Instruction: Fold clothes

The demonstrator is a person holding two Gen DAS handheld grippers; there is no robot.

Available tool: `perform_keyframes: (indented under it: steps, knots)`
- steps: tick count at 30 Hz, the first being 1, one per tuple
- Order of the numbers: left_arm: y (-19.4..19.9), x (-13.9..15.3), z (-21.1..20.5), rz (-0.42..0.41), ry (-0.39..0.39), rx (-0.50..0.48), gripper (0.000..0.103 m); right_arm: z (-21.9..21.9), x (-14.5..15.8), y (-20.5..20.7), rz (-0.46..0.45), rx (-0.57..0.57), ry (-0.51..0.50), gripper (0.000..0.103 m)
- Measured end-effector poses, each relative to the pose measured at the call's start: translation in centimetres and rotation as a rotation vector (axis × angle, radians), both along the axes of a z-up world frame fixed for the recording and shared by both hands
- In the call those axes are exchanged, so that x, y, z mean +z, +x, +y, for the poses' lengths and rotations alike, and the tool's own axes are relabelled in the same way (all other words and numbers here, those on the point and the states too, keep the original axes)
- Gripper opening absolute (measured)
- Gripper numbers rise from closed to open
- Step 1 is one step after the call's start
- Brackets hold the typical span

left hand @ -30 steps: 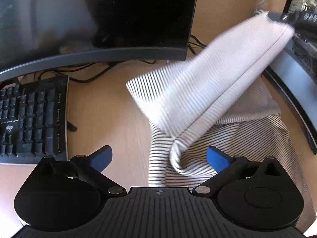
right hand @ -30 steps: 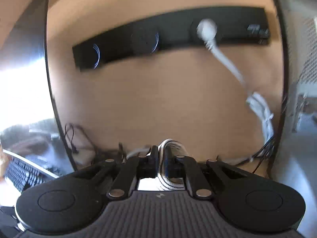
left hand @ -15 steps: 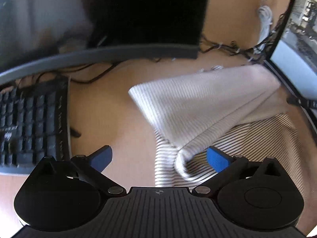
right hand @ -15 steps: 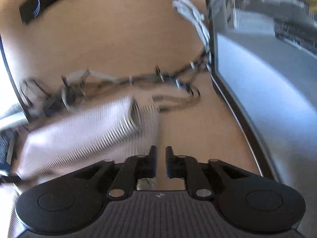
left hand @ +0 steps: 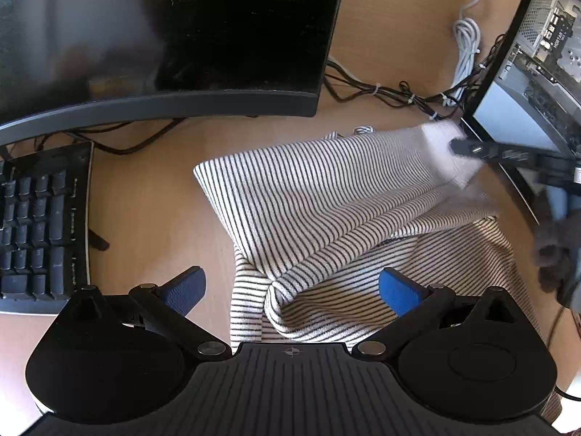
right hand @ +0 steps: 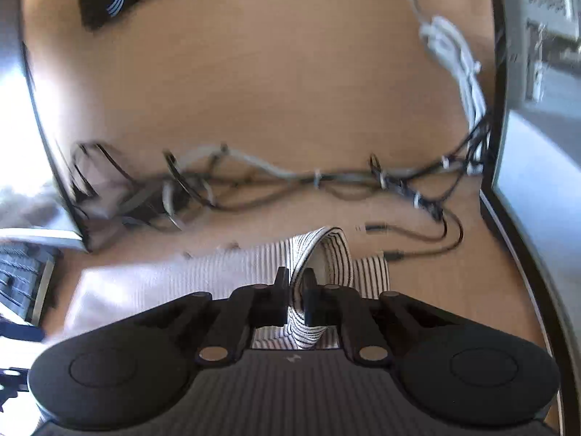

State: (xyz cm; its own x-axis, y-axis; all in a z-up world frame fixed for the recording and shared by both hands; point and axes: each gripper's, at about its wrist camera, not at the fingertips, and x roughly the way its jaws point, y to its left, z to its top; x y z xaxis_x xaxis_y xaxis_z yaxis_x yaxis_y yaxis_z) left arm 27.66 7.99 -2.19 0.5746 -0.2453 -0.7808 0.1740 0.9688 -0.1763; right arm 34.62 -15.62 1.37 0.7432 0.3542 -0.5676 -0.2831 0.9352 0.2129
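Striped shirt [right hand: 328, 254] pinched between right fingers [right hand: 279, 298], unseen leftward.

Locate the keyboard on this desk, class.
In the left wrist view the keyboard lies at the left edge of the desk, below the dark monitor, left of the striped garment.

A wooden desk [left hand: 152, 210] carries a striped garment [left hand: 326, 218], keyboard [left hand: 36, 225] and, seemingly, cables [right hand: 290, 178].

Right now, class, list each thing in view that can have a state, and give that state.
Striped garment: partly folded, one flap lifted off the desk.
Right gripper: shut on the striped garment's edge.
Left gripper: open, holding nothing.
Monitor: screen dark.
Cables: lying tangled on the desk.
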Motion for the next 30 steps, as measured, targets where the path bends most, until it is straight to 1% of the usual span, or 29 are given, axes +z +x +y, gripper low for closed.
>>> perform_keyframes:
  steps: [2,4,5,9,10,12,14,16,17,19,21,22,23,25,26,27,28,29,30]
  knots:
    - [0.4,-0.1,-0.1,0.003,-0.001,0.008,0.103,-1.2,1.0,-0.9,-0.02,-0.013,0.029,0.007]
    - [0.7,-0.2,-0.1,-0.001,-0.003,0.012,0.103,-2.3,0.9,-1.5,-0.005,-0.034,0.048,0.007]
    - [0.9,-0.2,-0.2,-0.003,-0.004,0.014,0.103,-2.8,0.5,-1.8,0.007,-0.046,0.048,0.007]
    - [1.2,0.3,-0.3,-0.018,-0.01,0.007,0.103,-3.8,-2.7,-3.2,0.11,-0.096,0.055,0.007]
    - [1.2,0.4,-0.3,-0.023,-0.013,0.004,0.103,-4.1,-3.1,-3.6,0.119,-0.1,0.061,0.007]
    - [1.3,0.6,-0.3,-0.026,-0.022,-0.013,0.103,-4.2,-3.0,-4.2,0.107,-0.098,0.066,0.008]
    - [1.4,0.5,-0.4,-0.024,-0.017,-0.025,0.103,-4.3,-2.0,-4.1,0.076,-0.08,0.076,0.01]
    - [1.5,0.2,-0.7,-0.021,-0.008,-0.023,0.103,-4.4,-1.1,-3.7,0.044,-0.07,0.069,0.023]
    - [1.5,0.1,-0.8,-0.021,-0.013,-0.017,0.103,-4.3,-0.7,-3.3,0.03,-0.074,0.052,0.031]
    - [1.4,0.0,-0.9,-0.029,-0.023,-0.006,0.103,-4.1,-0.5,-2.8,-0.007,-0.12,0.004,0.031]
    - [1.1,0.6,-1.0,-0.077,-0.045,-0.002,0.103,-3.8,0.3,-2.9,-0.058,-0.116,0.006,0.031]
    - [1.1,1.0,-1.1,-0.098,-0.061,-0.007,0.103,-3.5,0.6,-2.9,-0.069,-0.09,0.016,0.031]
    - [1.3,1.1,-1.2,-0.104,-0.081,-0.02,0.103,-3.1,0.9,-2.7,-0.063,-0.061,0.026,0.031]
    - [2.4,1.1,-1.7,-0.086,-0.124,-0.049,0.103,-2.2,0.5,-1.5,0.002,0.0,0.048,0.034]
    - [3.0,0.9,-2.0,-0.072,-0.141,-0.06,0.103,-1.9,0.0,-0.8,0.04,0.007,0.043,0.038]
    - [3.8,0.3,-2.2,-0.049,-0.146,-0.05,0.103,-1.8,-1.1,-0.1,0.082,-0.006,0.018,0.038]
    - [4.6,-0.5,-2.3,-0.024,-0.148,-0.037,0.103,-1.7,-2.2,0.6,0.123,-0.022,-0.012,0.038]
    - [5.2,-1.2,-2.4,-0.001,-0.142,-0.017,0.103,-1.9,-3.0,0.8,0.144,-0.029,-0.013,0.035]
    - [5.6,-2.0,-2.3,-0.001,-0.137,-0.003,0.103,-2.3,-3.7,0.9,0.16,-0.033,-0.006,0.035]
